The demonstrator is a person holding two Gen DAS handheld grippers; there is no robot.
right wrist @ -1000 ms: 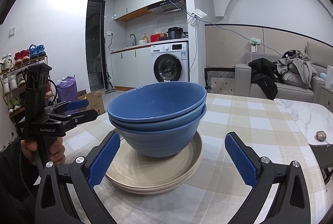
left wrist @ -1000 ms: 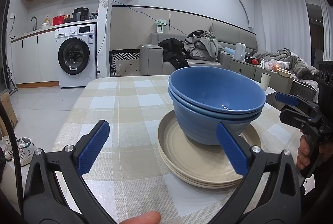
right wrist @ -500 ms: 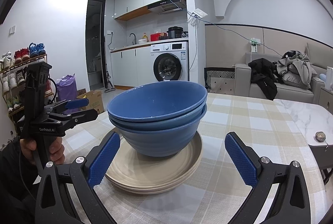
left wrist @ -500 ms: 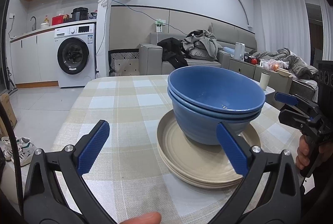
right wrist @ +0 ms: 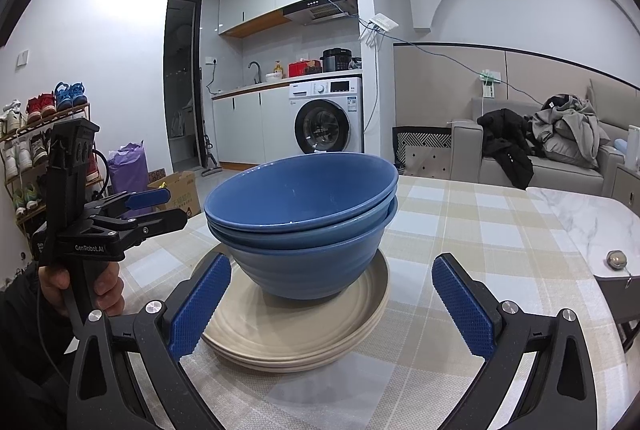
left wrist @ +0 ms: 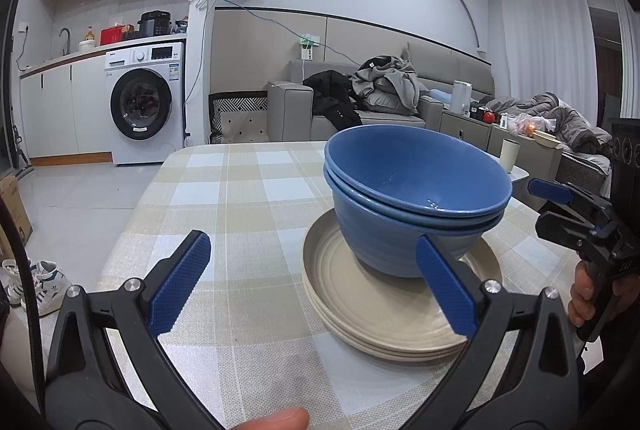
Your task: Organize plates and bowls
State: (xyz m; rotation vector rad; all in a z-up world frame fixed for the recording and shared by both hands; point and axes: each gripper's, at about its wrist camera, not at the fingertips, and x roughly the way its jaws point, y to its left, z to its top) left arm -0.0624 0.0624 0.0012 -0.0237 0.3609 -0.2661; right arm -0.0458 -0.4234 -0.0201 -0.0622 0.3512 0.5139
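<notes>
**Bowls on plates, both grippers empty**

Blue bowls, nested, sit on the beige plates, stacked on the checked tablecloth. My left gripper and right gripper gape wide, flanking the stack, gripping nothing.

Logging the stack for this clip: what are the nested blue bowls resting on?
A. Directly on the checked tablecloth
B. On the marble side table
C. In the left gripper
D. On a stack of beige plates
D: the blue bowls sit on the beige plates, and both the left gripper and right gripper are open and empty.
</notes>
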